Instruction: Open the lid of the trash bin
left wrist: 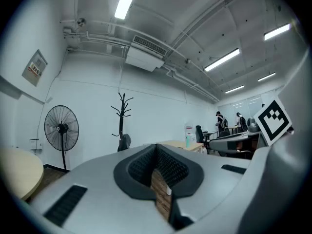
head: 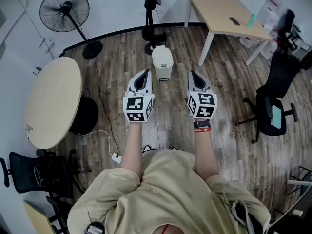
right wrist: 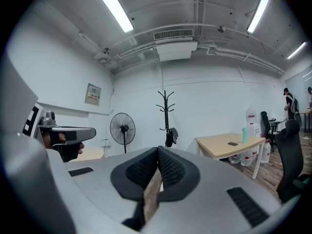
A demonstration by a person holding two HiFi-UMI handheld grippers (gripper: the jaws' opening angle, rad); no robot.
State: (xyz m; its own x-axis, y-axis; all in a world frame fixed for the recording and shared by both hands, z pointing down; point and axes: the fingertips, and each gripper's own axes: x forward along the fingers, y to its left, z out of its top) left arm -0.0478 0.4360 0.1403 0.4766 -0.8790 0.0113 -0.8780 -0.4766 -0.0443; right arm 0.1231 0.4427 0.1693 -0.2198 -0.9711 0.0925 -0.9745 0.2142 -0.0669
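In the head view a small white trash bin (head: 162, 62) with its lid down stands on the wood floor, straight ahead of me. My left gripper (head: 144, 73) and right gripper (head: 192, 73) are held level at waist height, one on each side of the bin and short of it. Both are shut with nothing between the pads. In the left gripper view the left gripper (left wrist: 157, 148) points at the far wall, and in the right gripper view the right gripper (right wrist: 158, 150) does the same. The bin does not show clearly in either gripper view.
A round table (head: 51, 101) and a standing fan (head: 66, 9) are to the left. A coat rack (head: 153, 13) stands just behind the bin. A rectangular table (head: 224, 16) is at the back right, an office chair (head: 275, 106) to the right. A cable with a power adapter (head: 116, 156) lies near my feet.
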